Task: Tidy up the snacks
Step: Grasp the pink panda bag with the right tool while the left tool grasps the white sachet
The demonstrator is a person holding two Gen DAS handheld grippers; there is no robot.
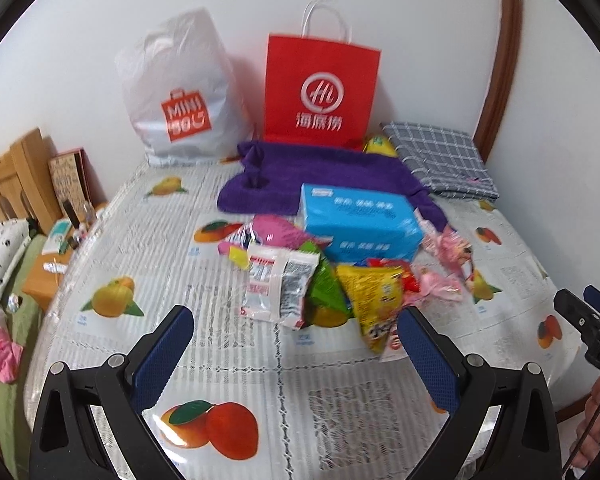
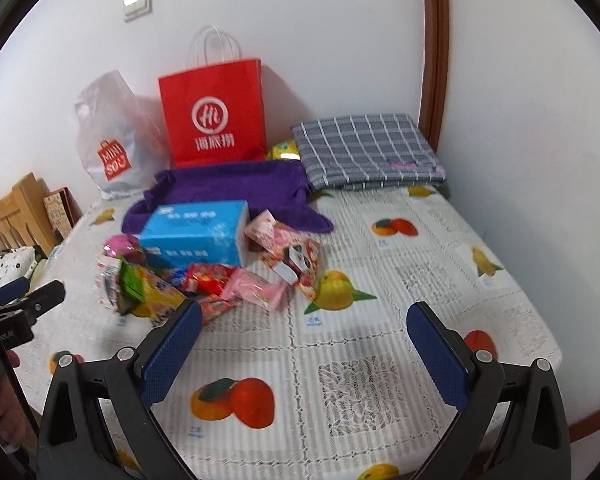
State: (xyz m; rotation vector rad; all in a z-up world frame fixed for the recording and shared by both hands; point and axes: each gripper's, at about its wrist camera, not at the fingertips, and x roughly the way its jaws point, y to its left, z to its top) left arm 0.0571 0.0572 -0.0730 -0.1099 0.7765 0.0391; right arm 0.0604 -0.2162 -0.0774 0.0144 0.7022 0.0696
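A pile of snack packets (image 1: 328,280) lies mid-table in front of a blue box (image 1: 360,220): a clear white packet (image 1: 272,284), a green one (image 1: 328,288), a yellow one (image 1: 376,300) and pink ones (image 1: 440,280). The pile also shows in the right wrist view (image 2: 204,280) beside the blue box (image 2: 196,236). My left gripper (image 1: 296,328) is open and empty just short of the pile. My right gripper (image 2: 304,328) is open and empty over bare tablecloth to the right of the pile.
A red paper bag (image 1: 320,92) and a white plastic bag (image 1: 180,92) stand against the back wall. A purple cloth (image 1: 320,172) and a folded checked cloth (image 1: 440,160) lie behind the snacks. The fruit-print tablecloth (image 2: 380,320) covers the table. A bedside stand (image 1: 48,264) sits to the left.
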